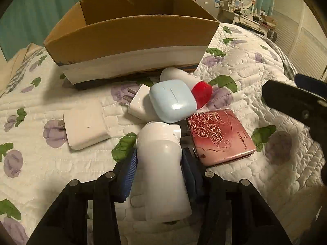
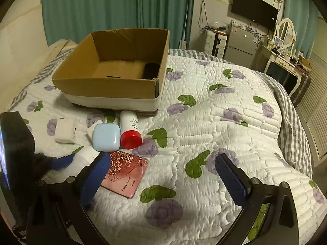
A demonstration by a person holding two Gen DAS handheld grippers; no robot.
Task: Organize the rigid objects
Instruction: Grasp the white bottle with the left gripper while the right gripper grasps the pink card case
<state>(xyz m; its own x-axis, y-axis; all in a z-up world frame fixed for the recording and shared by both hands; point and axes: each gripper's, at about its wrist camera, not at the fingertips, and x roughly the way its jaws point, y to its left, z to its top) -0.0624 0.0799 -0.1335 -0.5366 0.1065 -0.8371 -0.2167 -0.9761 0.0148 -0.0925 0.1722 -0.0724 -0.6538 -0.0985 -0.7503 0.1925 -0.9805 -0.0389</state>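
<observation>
Two grippers are mine to report. My left gripper (image 1: 159, 163) pinches a white plastic device (image 1: 161, 161) between its blue pads, down at the near edge of the pile on the floral quilt (image 2: 204, 122). My right gripper (image 2: 163, 175) hangs spread wide over bare quilt, holding nothing. Just ahead of the held device lie a pale blue case (image 1: 172, 102), resting on a white plug adapter (image 1: 139, 104), a red-capped white bottle (image 2: 129, 130) on its side, and a pink rose-patterned case (image 1: 220, 136) touching the device's right side. A larger white charger (image 1: 85, 128) sits apart to the left. Beyond them stands the open cardboard box (image 2: 114, 85), with a dark object (image 2: 150, 71) in its far corner.
</observation>
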